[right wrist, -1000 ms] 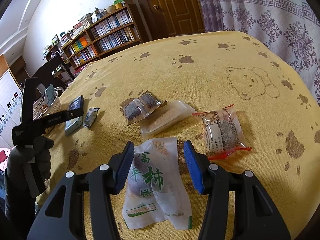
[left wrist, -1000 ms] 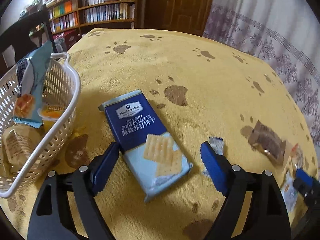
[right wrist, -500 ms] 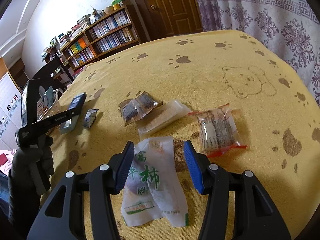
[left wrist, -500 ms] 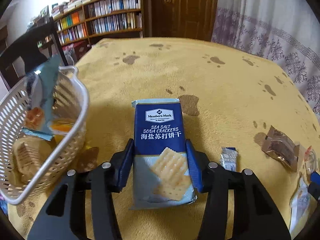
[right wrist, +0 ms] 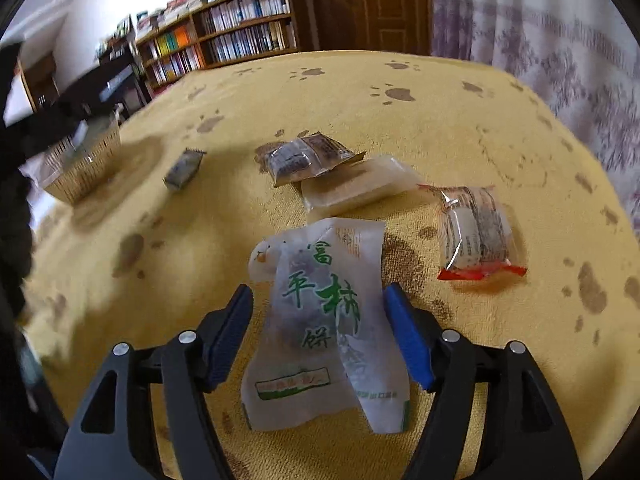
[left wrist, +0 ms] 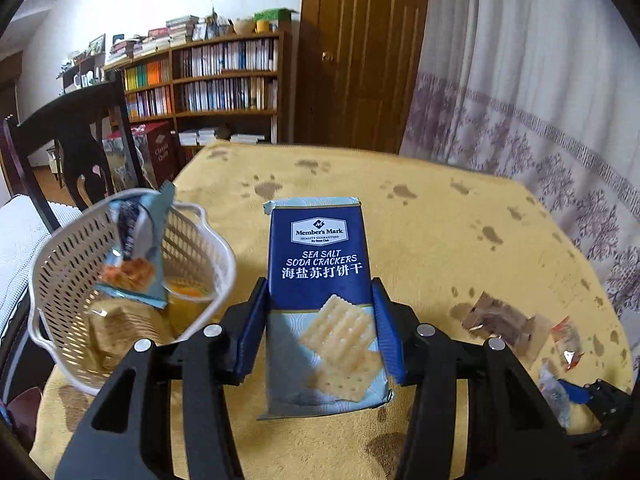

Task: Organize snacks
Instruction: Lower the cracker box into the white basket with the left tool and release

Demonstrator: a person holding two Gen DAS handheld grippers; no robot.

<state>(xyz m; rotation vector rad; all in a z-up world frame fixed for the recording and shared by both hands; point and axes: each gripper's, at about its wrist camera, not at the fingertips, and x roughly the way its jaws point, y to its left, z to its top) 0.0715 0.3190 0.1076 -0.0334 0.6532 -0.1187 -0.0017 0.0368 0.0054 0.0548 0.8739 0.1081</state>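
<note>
left gripper [left wrist: 320,328] pinched the cracker pack [left wrist: 324,304] at centre frame, pads against both long edges, pack lifted off the yellow cloth [left wrist: 440,240]. white basket [left wrist: 208,240] sat at left of the frame, already holding 3 or so snacks. right gripper [right wrist: 318,336] was spread wide around the white persimmon-cake bag [right wrist: 320,328] at lower centre, apparently not touching it (blurred). risk: the glossy pack could slip from the edge-only pinch, or its far end could catch the basket rim and tip it.

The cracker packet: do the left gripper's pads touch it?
Touching. The left wrist view shows both blue pads pressed against the cracker packet's side edges.
</note>
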